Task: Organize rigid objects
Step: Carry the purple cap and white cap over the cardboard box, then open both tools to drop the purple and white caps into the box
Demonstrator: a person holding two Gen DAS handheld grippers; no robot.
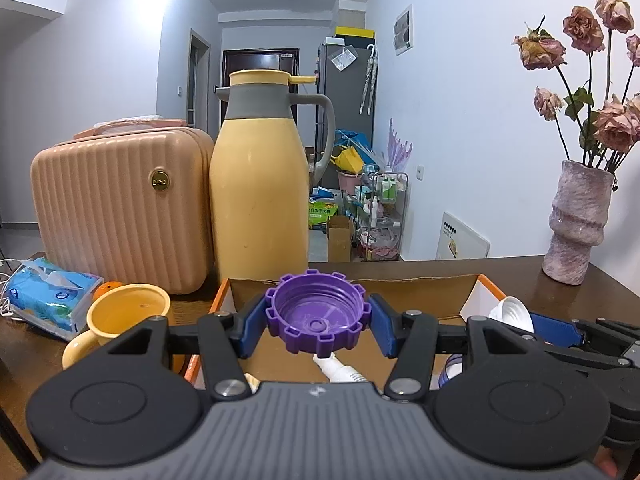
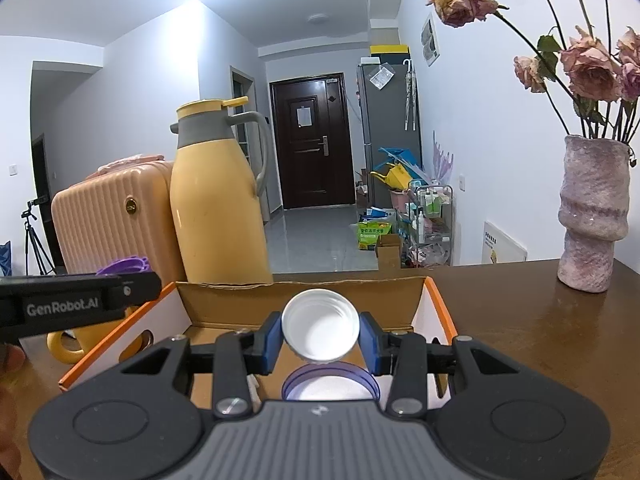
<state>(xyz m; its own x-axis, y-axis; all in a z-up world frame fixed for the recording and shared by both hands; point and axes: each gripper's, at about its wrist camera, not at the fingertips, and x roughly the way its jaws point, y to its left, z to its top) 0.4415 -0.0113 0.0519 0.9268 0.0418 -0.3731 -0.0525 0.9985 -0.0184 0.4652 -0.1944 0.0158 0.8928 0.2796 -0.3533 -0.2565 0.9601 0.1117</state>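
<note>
Caps are what I am sorting: the purple cap (image 1: pixel 318 312) sits clamped between the blue pads of my left tool (image 1: pixel 318 318), open side up, and the white cap (image 2: pixel 320 325) is clamped the same way in my right tool (image 2: pixel 320 330), hollow facing the camera. Both tools hang side by side over the cardboard box (image 2: pixel 434 300), the left one over its left half and the right one over its right half, with the right tool (image 1: pixel 532 326) showing at the right edge of the left wrist view. The relation that matters to me is vertical: each cap lies directly above the open box, so I judge the coming move to be a straight drop or a short lowering, not a reach sideways. Directly below the white cap, inside the box, I see a round purple-rimmed lid (image 2: pixel 330 386) lying flat, and below the purple cap a small white tube (image 1: pixel 340 370) lies on the box floor, its long axis running near to far. I cannot tell what else the box holds, since the tool bodies hide its near part. On the tabletop (image 2: pixel 520 340) to the left of the box stand a yellow mug (image 1: pixel 124 322), a tissue pack (image 1: pixel 52 300), a ribbed pink case (image 1: pixel 120 208) and a yellow jug (image 1: pixel 260 184) just behind the box's far wall; a vase (image 2: pixel 592 216) of dried roses stands well to the right.
</note>
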